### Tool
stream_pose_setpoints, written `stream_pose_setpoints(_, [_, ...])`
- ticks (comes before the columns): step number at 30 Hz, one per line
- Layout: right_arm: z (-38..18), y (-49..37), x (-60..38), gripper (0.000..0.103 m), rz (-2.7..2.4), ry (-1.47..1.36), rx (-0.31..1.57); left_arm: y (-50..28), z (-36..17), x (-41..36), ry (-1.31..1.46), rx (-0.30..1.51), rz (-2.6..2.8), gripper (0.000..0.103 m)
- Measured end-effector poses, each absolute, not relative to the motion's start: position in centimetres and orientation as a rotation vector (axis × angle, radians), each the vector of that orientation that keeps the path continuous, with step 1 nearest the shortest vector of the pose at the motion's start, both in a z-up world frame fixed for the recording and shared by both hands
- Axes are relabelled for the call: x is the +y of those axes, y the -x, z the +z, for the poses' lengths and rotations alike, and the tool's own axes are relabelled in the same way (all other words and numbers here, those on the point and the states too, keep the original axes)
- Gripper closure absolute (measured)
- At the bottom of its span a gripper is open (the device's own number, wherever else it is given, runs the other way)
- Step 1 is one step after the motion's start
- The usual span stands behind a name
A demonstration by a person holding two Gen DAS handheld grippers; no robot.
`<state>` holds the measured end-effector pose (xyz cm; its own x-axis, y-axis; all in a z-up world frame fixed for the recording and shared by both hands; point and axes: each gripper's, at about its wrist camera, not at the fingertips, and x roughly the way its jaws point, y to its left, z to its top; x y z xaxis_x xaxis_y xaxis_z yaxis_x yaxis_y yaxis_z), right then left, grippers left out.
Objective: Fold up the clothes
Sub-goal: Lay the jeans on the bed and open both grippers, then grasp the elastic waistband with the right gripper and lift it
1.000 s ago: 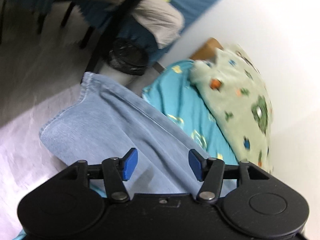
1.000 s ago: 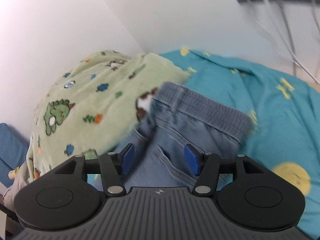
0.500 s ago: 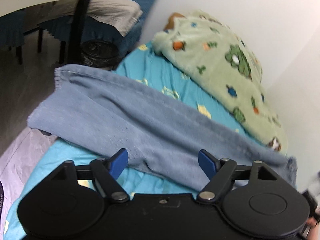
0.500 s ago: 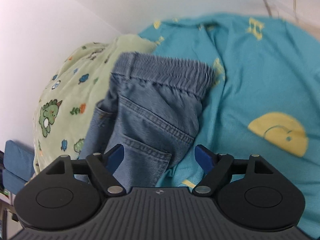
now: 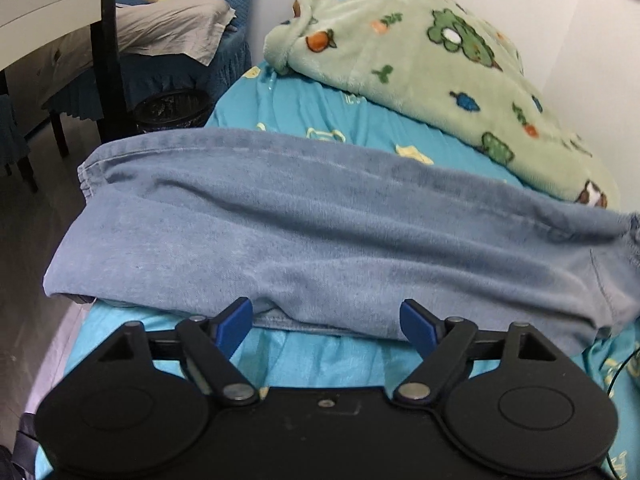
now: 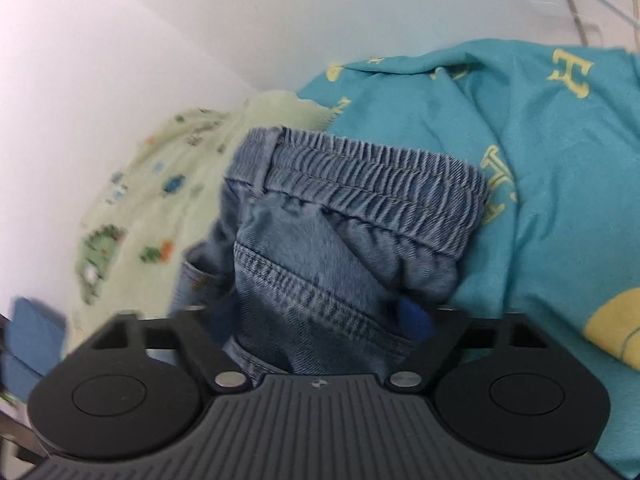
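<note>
Left wrist view: the left gripper (image 5: 326, 322) has its blue-tipped fingers (image 5: 234, 322) spread wide and released, holding nothing. Their tips sit just short of the near edge of the light blue denim trousers (image 5: 320, 236), which lie folded lengthwise across the bed, legs stacked, hems hanging past the bed's left edge. Under the trousers is a turquoise bedsheet with yellow printed motifs (image 5: 320, 356). Beyond them, against the white wall (image 5: 580, 28), lies a pale green fleece blanket printed with dinosaurs and carrots (image 5: 420, 60). Farther left are a dark bin (image 5: 172, 108) on the floor and a blue-skirted bed with a grey cover (image 5: 168, 32).

Right wrist view: the right gripper (image 6: 320, 320) has its fingers apart, with the pocket area of the trousers (image 6: 320, 272) bunched between them. The left fingertip is blurred, so whether the cloth is pinched cannot be told. The elastic gathered waistband (image 6: 372, 176) faces away, resting on the sheet (image 6: 560, 200). Yellow letters are printed on the sheet; an "H" reads clearly, the others do not. The blanket (image 6: 140, 216) touches the trousers' left side.
</note>
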<state>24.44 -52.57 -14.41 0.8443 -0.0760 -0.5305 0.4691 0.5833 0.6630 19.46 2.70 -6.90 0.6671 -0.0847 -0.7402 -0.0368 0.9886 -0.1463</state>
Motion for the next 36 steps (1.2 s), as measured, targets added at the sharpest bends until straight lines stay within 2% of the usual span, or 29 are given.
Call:
stream_pose_setpoints(2, [-13.8, -24.1, -52.4, 0.081, -0.34, -0.878, 0.493, -19.2, -6.9, 2.6, 0.146, 0.838, -0.033, 0.024])
stream_pose_setpoints(3, [-13.3, -23.7, -52.2, 0.086, -0.339, -0.873, 0.485, -19.0, -6.8, 2.5, 0.14, 0.835, -0.034, 0.024])
stream_pose_setpoints(5, [-11.7, -22.6, -51.6, 0.093, -0.334, -0.851, 0.456, -18.8, -6.6, 2.7, 0.142, 0.826, -0.032, 0.024])
stream_pose_setpoints(8, [-8.7, -20.6, -50.8, 0.098, -0.305, -0.836, 0.382, -18.5, -6.2, 3.2, 0.158, 0.814, -0.026, 0.023])
stream_pose_setpoints(17, [-0.5, -14.1, -49.9, 0.099, -0.255, -0.822, 0.16, -17.9, -5.2, 4.4, 0.214, 0.79, -0.034, 0.023])
stream_pose_setpoints(21, [1.1, -11.0, -50.8, 0.099, -0.302, -0.794, 0.111, -17.8, -4.9, 4.5, 0.228, 0.785, -0.051, 0.023])
stream_pose_setpoints(24, [-0.8, -9.1, -52.3, 0.099, -0.369, -0.869, 0.173, -17.8, -4.9, 4.4, 0.227, 0.787, -0.06, 0.023])
stream_pose_setpoints(29, [-8.8, -6.9, -55.5, 0.097, -0.46, -1.181, 0.374, -17.6, -4.9, 3.9, 0.225, 0.791, -0.084, 0.023])
stream_pose_setpoints(33, [-12.2, -5.9, -56.8, 0.093, -0.451, -1.375, 0.387, -17.4, -4.9, 3.7, 0.229, 0.789, -0.099, 0.023])
stream_pose_setpoints(36, [-12.4, -6.0, -56.5, 0.073, -0.463, -1.4, 0.375, -17.3, -5.0, 3.6, 0.226, 0.788, -0.104, 0.022])
